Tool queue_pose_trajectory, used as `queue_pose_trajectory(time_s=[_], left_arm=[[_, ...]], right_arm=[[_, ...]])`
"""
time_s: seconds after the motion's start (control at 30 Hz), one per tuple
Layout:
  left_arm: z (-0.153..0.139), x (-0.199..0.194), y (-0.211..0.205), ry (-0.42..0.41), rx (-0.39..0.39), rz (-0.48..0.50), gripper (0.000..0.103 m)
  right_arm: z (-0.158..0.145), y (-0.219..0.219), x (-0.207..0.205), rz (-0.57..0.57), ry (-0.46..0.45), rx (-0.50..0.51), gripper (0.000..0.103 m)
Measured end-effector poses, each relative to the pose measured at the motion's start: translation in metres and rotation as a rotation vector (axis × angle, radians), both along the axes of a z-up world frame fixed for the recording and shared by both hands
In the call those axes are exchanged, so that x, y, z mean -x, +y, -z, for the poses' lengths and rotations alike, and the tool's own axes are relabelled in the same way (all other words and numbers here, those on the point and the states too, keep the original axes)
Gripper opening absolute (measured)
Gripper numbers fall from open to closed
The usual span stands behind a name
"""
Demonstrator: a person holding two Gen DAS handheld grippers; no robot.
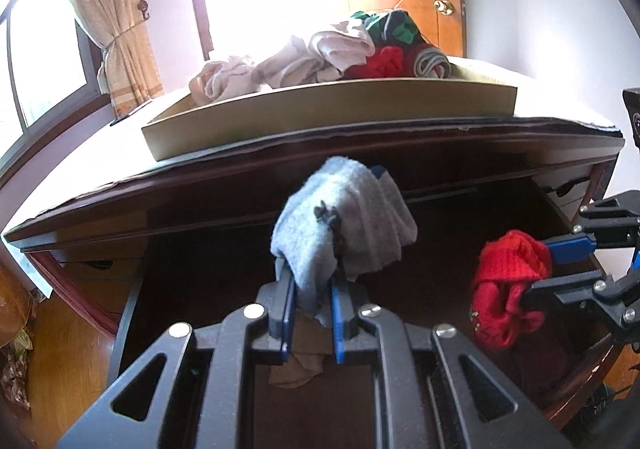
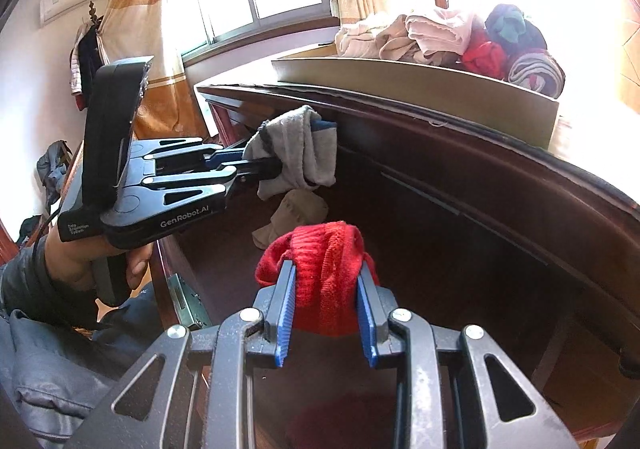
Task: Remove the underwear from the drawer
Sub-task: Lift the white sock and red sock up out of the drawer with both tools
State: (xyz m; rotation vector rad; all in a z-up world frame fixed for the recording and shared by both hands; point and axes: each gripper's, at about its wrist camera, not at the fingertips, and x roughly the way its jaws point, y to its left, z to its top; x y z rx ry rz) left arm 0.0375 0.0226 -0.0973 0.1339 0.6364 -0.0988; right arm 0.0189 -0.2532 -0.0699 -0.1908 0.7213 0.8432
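A grey garment (image 1: 344,225) is pinched tight between the closed jaws of the left gripper (image 1: 310,291), draping over its fingertips. To its right, a red garment (image 2: 324,269) is clamped in the part-open right gripper (image 2: 326,285). Both hang above the open dark wooden drawer (image 2: 460,249), where a beige garment (image 2: 288,219) lies below the left gripper. Beyond the grippers, a cardboard tray (image 1: 320,109) of bundled clothes sits on the cabinet top.
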Motion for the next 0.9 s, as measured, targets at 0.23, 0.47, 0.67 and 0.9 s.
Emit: queue_pose_trajectory(time_s=[0.23, 0.47, 0.67, 0.9], left_arm=[[-0.001, 0.003, 0.003, -0.029, 0.008, -0.015, 0.013], [0.0, 0.004, 0.003, -0.05, 0.011, -0.02, 0.013], [0.0, 0.008, 0.006, -0.083, 0.023, -0.028, 0.013], [0.001, 0.011, 0.007, -0.105, 0.033, -0.03, 0.013]], right_arm=[[-0.003, -0.007, 0.005, 0.011, -0.027, -0.024, 0.03], [-0.006, -0.014, 0.01, 0.019, -0.051, -0.044, 0.03], [-0.009, -0.023, 0.016, 0.025, -0.082, -0.068, 0.03], [-0.012, -0.033, 0.023, 0.019, -0.111, -0.099, 0.03]])
